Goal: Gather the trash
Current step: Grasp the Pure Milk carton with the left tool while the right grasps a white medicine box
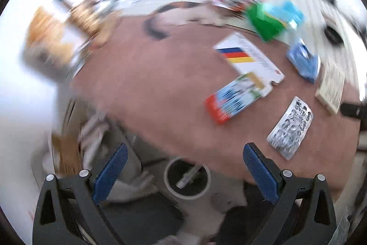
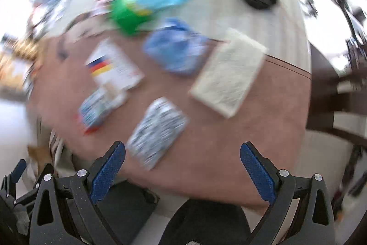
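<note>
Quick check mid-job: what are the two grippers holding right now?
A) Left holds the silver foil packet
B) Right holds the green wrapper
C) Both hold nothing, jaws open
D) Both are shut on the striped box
C: the left gripper and right gripper both show wide-open jaws with nothing between them; the silver foil packet lies on the table.

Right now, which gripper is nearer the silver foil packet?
Right. The right gripper hovers just short of the silver foil packet; the left gripper sits farther off to its left.

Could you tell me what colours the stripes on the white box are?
Blue, black, red and yellow on the white box; clearest from the left wrist.
</note>
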